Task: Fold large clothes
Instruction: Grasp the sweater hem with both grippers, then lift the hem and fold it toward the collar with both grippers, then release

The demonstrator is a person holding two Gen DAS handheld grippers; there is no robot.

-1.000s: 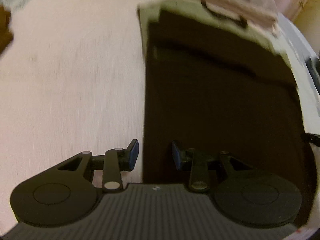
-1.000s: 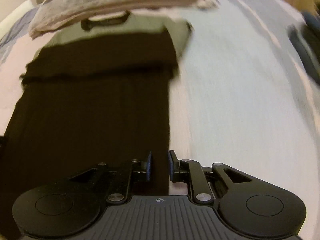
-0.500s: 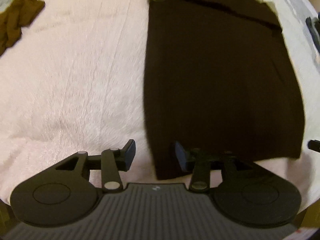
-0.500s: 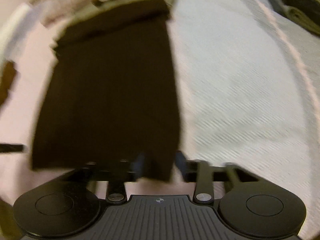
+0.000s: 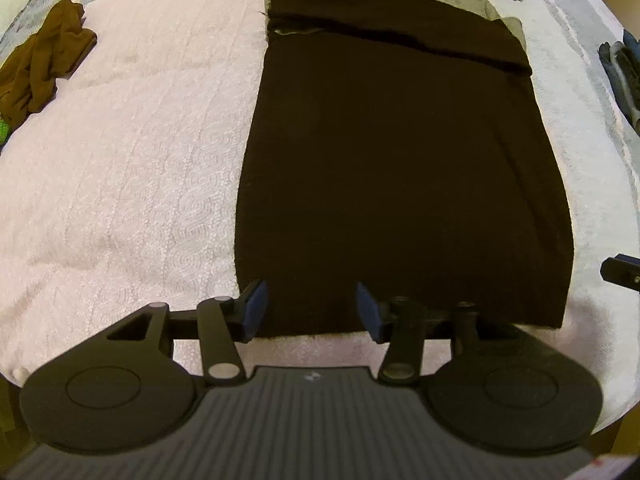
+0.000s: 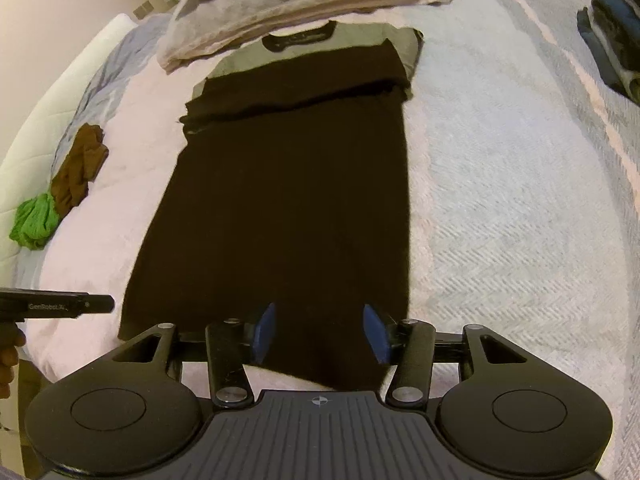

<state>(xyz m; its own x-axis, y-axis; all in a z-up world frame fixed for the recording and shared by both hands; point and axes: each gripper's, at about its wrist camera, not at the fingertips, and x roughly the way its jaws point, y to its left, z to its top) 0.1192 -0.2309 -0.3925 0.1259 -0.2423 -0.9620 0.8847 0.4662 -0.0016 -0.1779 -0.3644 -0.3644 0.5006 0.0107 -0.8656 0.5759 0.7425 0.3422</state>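
- We hold the left gripper above the near hem of the black garment; its jaws have just been opening and stand apart, clamped on nothing, the cloth lying flat below them.
- Our right gripper hangs over the same hem nearer its right corner, jaws likewise just opened and apart, nothing pinched between the blue pads.
- The garment stretches away ahead of both grippers on the pale bedspread, sleeves folded in, its grey yoke at the far end.
- Beyond it sits a stack of folded linens.
- Far left of the grippers lie a crumpled brown cloth and a green one.
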